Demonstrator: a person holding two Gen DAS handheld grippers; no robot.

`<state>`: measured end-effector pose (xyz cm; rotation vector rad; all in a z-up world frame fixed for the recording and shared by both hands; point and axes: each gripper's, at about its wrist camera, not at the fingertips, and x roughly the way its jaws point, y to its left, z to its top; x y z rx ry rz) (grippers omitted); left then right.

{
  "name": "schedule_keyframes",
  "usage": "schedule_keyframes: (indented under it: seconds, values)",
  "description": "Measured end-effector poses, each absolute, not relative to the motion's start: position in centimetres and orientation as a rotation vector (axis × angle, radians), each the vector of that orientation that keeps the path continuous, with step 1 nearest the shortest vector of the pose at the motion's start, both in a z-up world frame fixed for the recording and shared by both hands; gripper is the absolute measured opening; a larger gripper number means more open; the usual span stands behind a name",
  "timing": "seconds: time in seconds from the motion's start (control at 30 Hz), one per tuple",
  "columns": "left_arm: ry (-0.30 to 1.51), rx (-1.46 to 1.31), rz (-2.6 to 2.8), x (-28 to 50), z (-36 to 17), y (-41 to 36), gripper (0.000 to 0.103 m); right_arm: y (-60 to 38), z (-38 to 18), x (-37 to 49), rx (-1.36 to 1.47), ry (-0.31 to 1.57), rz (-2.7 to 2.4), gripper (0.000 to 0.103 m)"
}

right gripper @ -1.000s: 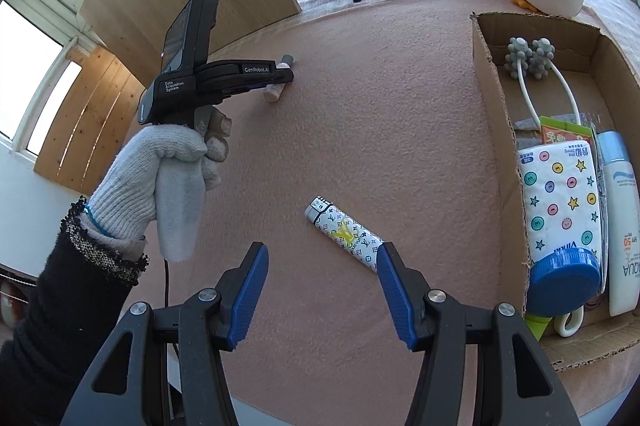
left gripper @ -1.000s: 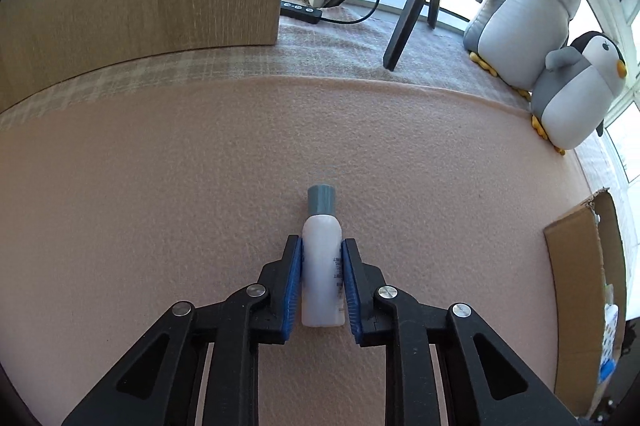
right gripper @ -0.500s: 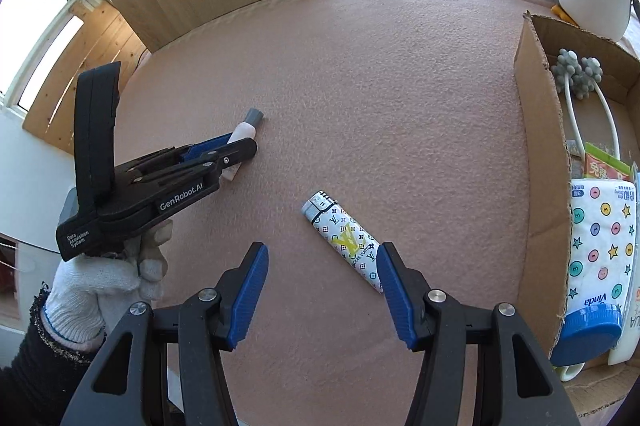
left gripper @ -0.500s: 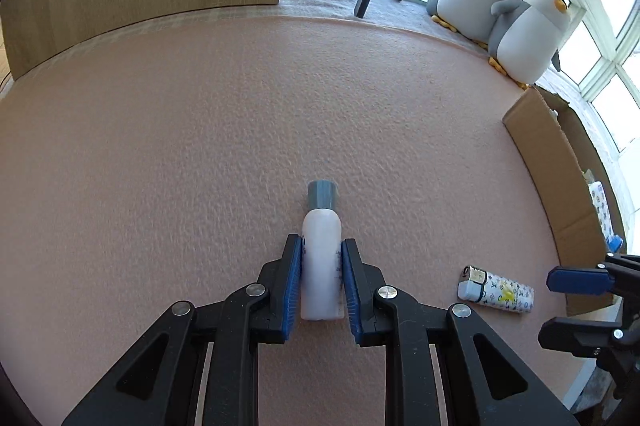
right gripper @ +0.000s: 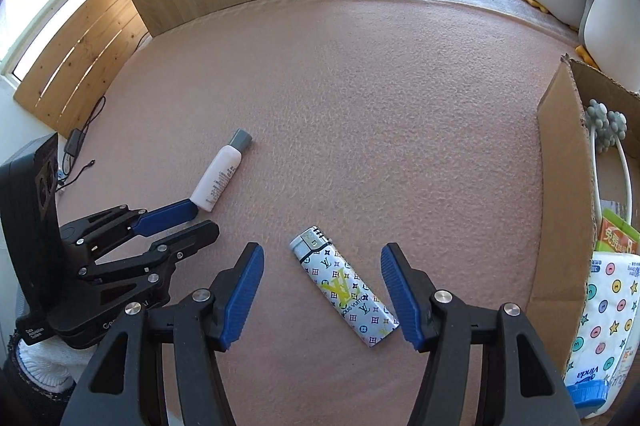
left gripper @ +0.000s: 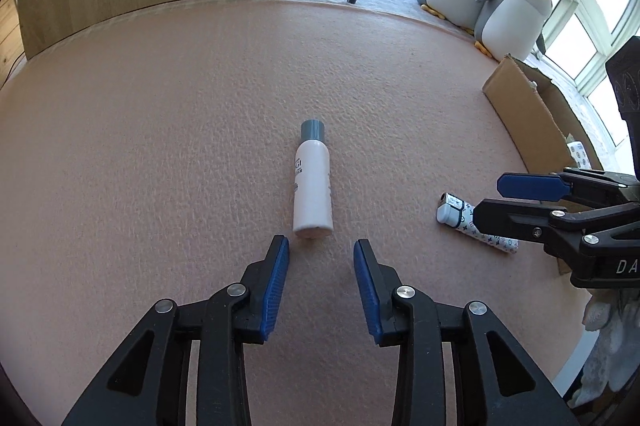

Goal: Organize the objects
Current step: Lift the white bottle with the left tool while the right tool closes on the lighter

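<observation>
With the open-topped brown cardboard box (right gripper: 560,194) as landmark, the small white plastic bottle with a grey cap (left gripper: 312,182) lies flat far from it, just ahead of the wide-open, empty left gripper (left gripper: 321,256), while the right gripper (right gripper: 322,268), equally spread and empty, straddles the monogram-patterned lighter (right gripper: 344,292) nearer the box, probably to lift it in.

The lighter (right gripper: 343,292) bears a yellow "LV" monogram and "LOUIS VUITTON". The tissue pack (right gripper: 604,310) reads "Vinda". The left tool (right gripper: 172,222) body shows "Data Acquisition System". The bottle (left gripper: 312,182) print is illegible.
</observation>
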<state>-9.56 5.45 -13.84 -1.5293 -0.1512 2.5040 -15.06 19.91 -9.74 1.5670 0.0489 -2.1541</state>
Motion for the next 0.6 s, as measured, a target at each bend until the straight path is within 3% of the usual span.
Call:
schedule_keyframes:
  seconds: [0.2,0.6]
  values:
    - [-0.151,-1.524,2.507,-9.5,-13.8,5.7,0.046,19.1,-10.8,-15.5,1.606,0.138,-2.104,0.057]
    - [-0.198,-1.528,2.496,-9.9,-14.0,4.7,0.046,19.0,-11.4,-15.3,1.632,0.22,-2.055,0.057]
